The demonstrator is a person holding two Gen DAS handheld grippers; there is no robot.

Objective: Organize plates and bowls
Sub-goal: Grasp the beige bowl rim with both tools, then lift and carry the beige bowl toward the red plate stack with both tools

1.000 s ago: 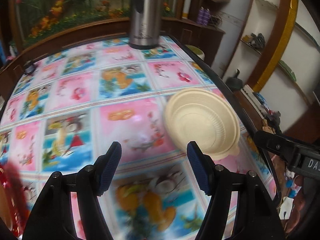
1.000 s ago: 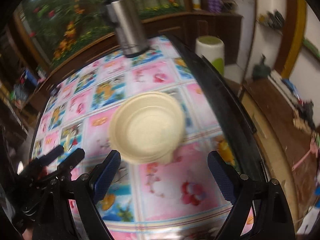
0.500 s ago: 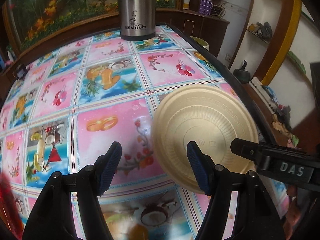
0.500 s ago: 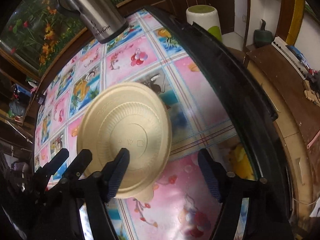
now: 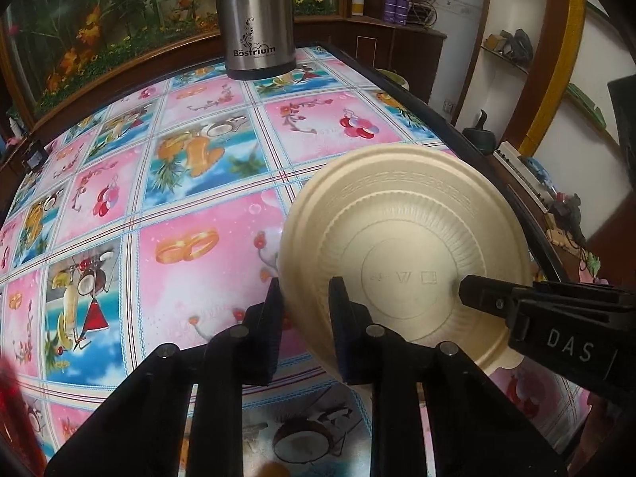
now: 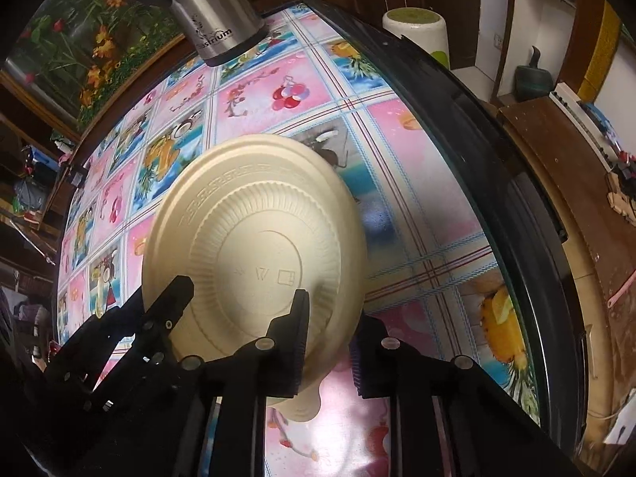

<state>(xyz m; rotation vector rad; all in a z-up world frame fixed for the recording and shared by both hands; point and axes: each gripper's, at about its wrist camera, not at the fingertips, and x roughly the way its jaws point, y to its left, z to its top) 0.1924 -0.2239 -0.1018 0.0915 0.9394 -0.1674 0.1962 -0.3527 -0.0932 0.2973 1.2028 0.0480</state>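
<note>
Black angular tool [image 5: 304,298] fingers with round rivets, one lettered "DAS".

"Bastrium" in white under a scroll ornament, on the steel thermos flask [image 5: 256,20] at the far edge of the table; same lettering partly readable in the right wrist view [image 6: 206,12], first letters cut off. "DAS" in pale capitals on the black body of the right gripper [image 5: 564,348], near right in the left wrist view. Embossed marks on the cream bowl [image 5: 405,254], centre of its base: a "W"-like sign beside a small square, otherwise illegible; also in the right wrist view [image 6: 262,246].
</note>
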